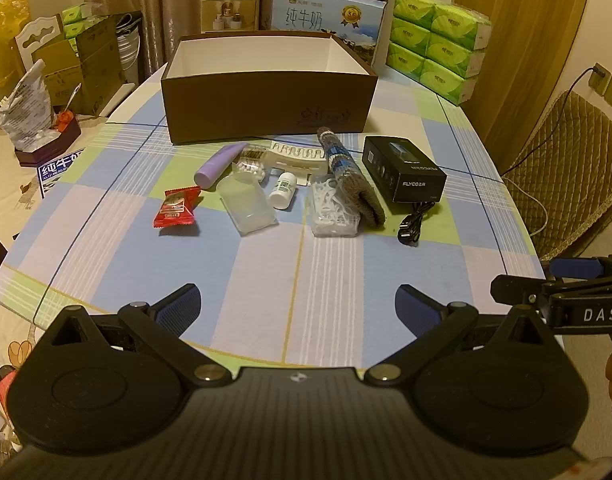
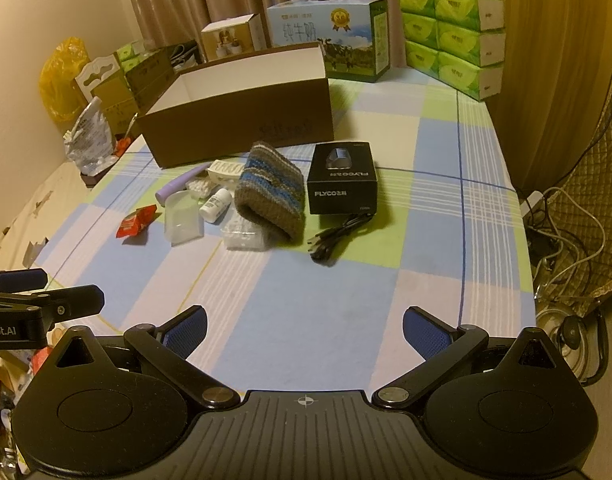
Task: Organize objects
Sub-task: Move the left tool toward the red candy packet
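An open brown box (image 1: 266, 108) (image 2: 234, 132) with a white inside stands mid-table. In front of it lie a red snack packet (image 1: 177, 210) (image 2: 136, 221), a purple tube (image 1: 217, 164), a clear plastic cup (image 1: 246, 204) (image 2: 181, 220), a small white bottle (image 1: 283, 190) (image 2: 217, 205), a white tray piece (image 1: 298, 154), a bag of floss picks (image 1: 332, 210), a knitted grey-blue cloth (image 1: 352, 176) (image 2: 272, 192), a black FLYCO box (image 1: 404, 168) (image 2: 342, 178) and a black cable (image 1: 418, 224) (image 2: 336, 240). My left gripper (image 1: 298, 308) and right gripper (image 2: 304, 330) both hang open near the table's front edge, holding nothing.
The checked tablecloth (image 1: 266, 272) covers the table. At the back stand a milk carton case (image 1: 326, 14), a small gold box (image 1: 229, 10) and stacked green tissue packs (image 1: 438, 44). Bags and boxes crowd the left; a quilted chair (image 1: 566, 184) and cables lie at the right.
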Motion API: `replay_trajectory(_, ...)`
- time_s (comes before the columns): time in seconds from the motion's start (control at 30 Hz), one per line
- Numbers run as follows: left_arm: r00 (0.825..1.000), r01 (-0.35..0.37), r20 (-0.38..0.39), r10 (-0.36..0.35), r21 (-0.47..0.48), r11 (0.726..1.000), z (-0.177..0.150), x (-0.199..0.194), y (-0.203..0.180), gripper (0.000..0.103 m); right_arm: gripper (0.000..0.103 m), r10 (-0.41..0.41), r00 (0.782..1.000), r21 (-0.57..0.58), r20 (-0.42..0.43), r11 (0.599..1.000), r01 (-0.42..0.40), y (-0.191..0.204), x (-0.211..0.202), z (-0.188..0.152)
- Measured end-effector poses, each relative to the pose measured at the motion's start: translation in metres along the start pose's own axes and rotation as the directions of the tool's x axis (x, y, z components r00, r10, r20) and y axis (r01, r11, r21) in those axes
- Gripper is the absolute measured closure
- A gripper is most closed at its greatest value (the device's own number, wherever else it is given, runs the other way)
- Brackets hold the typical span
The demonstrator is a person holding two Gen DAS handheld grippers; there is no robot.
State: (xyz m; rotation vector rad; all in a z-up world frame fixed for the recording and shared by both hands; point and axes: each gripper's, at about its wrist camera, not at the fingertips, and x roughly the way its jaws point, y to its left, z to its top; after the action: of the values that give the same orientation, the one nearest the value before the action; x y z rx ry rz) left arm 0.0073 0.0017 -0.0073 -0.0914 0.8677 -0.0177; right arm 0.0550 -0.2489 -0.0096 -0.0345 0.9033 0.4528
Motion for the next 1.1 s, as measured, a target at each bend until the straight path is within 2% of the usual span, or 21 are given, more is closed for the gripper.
replay_trajectory(1.1, 1.000, -0.004, -0.020, 0.004, -0.001, 1.000, 0.0087, 0.0077, 0.0040, 0.001, 0.002, 0.000, 1.000, -0.003, -0.009, 1.000, 0.000, -0.0001, 0.0082, 0.0072)
